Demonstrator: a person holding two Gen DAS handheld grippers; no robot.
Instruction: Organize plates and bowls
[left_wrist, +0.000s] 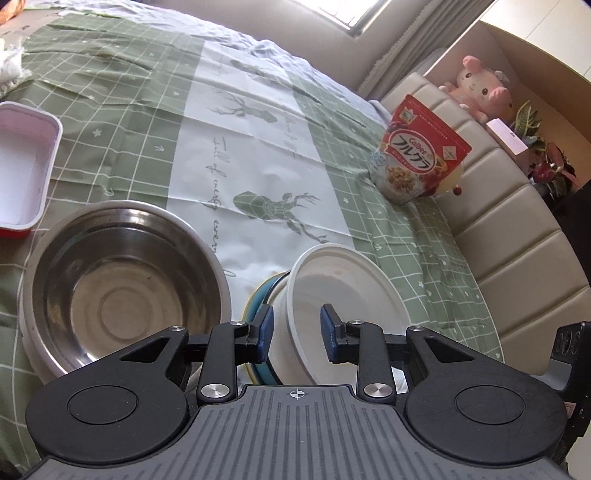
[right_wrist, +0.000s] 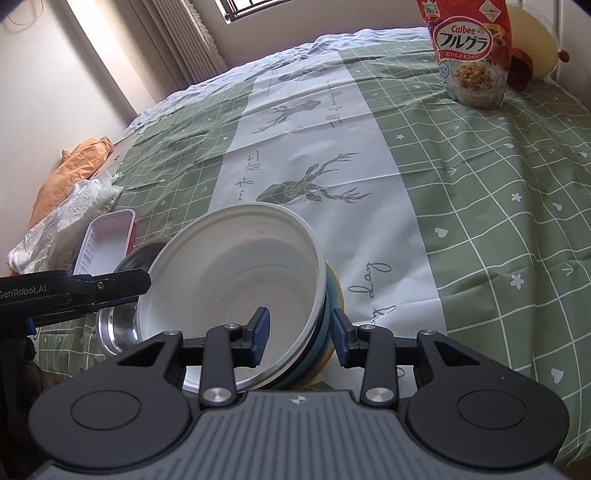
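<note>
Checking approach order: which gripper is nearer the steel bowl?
Left. The left gripper straddles the white bowl's rim beside the steel bowl; the right gripper grips the white bowl's far side.

Cereal bag (left_wrist: 419, 149), pink plush (left_wrist: 480, 86), orange cloth (right_wrist: 72, 173), w/ paper towel (right_wrist: 68, 221)

A teal-rimmed bowl (right_wrist: 325, 332) lies mostly hidden beneath the round white plastic bowl (right_wrist: 236, 266) nested in it. The shiny stainless-steel bowl (right_wrist: 118, 328) is half covered by the left gripper (right_wrist: 146, 282). The left-wrist frame crops the white rectangular red-based tray (left_wrist: 22, 173).
</note>
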